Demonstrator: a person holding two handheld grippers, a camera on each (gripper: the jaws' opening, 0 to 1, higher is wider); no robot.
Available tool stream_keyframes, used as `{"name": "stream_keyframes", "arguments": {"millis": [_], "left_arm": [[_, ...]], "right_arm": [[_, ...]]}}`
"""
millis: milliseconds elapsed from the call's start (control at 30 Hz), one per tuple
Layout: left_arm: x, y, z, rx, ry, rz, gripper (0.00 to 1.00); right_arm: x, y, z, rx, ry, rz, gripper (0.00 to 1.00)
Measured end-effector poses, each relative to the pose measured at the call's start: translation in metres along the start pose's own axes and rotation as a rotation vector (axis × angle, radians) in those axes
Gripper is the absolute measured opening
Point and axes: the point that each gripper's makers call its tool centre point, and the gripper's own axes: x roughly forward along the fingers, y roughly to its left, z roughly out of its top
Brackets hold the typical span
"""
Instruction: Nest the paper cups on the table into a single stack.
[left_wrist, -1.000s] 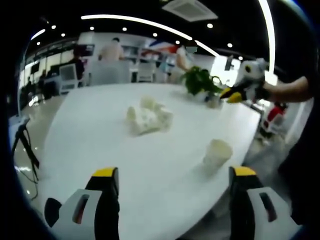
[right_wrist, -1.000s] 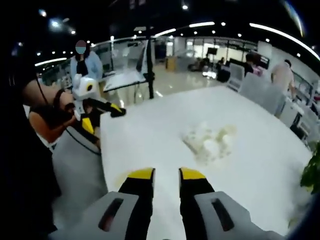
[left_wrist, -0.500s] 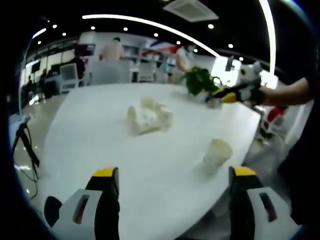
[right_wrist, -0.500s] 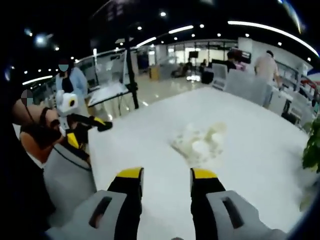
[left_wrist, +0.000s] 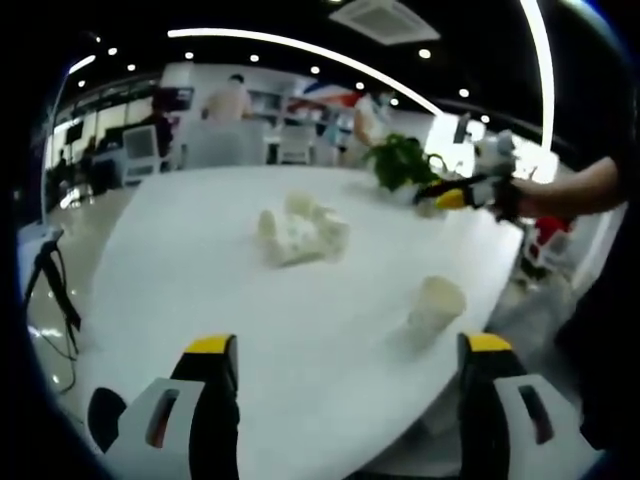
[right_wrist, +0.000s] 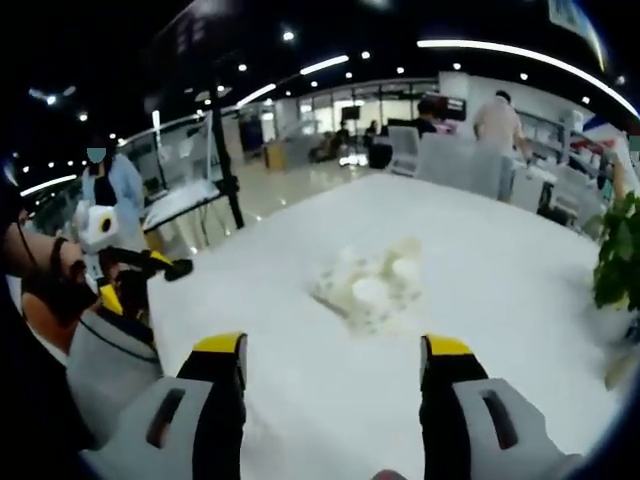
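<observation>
Both views look down along their own jaws, from just above one edge of the round white desk, across its top. Each faces the pale cluster of paper cups lying well ahead between the jaws, from different sides. They share desk and cluster.

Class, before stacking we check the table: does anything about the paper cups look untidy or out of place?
Yes. Most cups lie in a jumbled cluster of cups mid-table, apparently tipped at different angles rather than standing in order. One lone cup sits apart near the white table edge. Nothing looks spilled; blur hides any damage.
</observation>
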Motion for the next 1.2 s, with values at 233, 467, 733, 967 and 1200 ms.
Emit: {"name": "stream_keyframes", "arguments": {"millis": [233, 467, 733, 967, 1200], "left_arm": [[0.0, -0.001, -0.002, -0.001, 0.006, 0.003, 0.9], [0.0, 0.0, -0.004, -0.008, 0.003, 0.007, 0.9], [0.0, 0.0, -0.007, -0.017, 0.005, 0.011, 0.9], [0.001, 0.001, -0.008, -0.025, 0.0, 0.012, 0.89], [0.002, 0.003, -0.011, -0.034, 0.002, 0.016, 0.89]], "right_arm": [[0.005, -0.008, -0.003, -0.003, 0.017, -0.035, 0.87], [0.009, -0.012, -0.009, -0.008, 0.043, -0.057, 0.96], [0.012, -0.016, -0.01, -0.026, 0.045, -0.073, 1.0], [0.02, -0.018, -0.013, -0.013, 0.048, -0.073, 0.99], [0.038, -0.021, -0.013, 0.007, 0.057, -0.063, 0.96]]}}
